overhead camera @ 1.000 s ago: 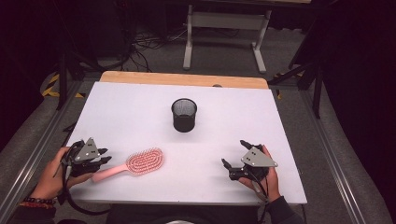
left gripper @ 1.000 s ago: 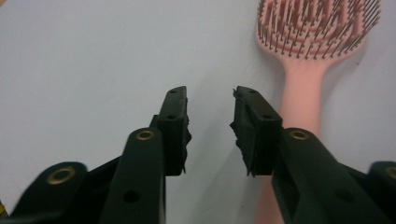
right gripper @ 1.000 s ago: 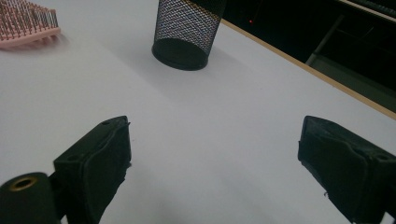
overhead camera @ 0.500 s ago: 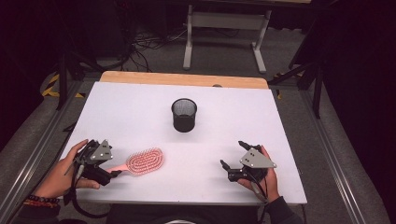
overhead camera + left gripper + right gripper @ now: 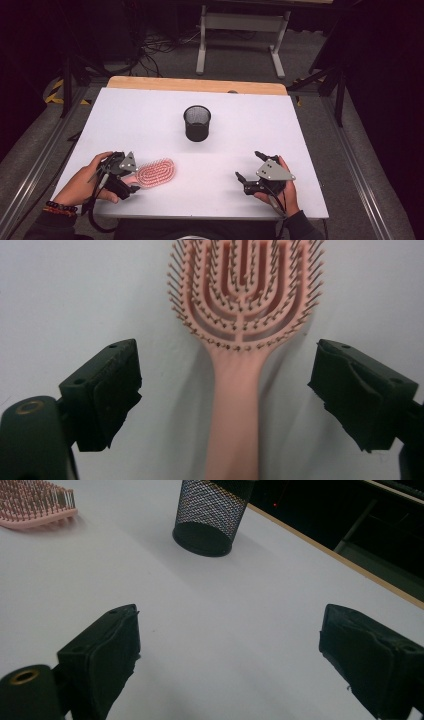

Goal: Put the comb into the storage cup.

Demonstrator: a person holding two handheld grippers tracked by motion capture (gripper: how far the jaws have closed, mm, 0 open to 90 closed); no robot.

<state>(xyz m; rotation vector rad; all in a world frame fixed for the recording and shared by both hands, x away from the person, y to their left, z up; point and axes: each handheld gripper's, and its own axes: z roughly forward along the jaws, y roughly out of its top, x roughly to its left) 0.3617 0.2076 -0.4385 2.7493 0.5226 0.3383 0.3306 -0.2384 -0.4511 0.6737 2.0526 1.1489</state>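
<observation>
1. No brand, label or writing readable on any surface.
2. Pink hairbrush (image 5: 156, 173) lying flat on the white table (image 5: 150, 115), bristles up, near the front left edge, handle toward the left gripper (image 5: 131, 181).
3. Left gripper's jaws just been opening, now spread wide; handle running up between them, touching neither pad.
4. Right gripper (image 5: 250, 167) resting at the front right, jaws spread, nothing between them, well apart from the brush.
5. Black mesh cup (image 5: 197, 123) upright at mid-table, beyond both grippers.
6. Left gripper view: bristle rows and slotted head up close, gap on each side of the handle.
7. Right gripper view: cup's mesh wall, brush head side-on at far left.
</observation>
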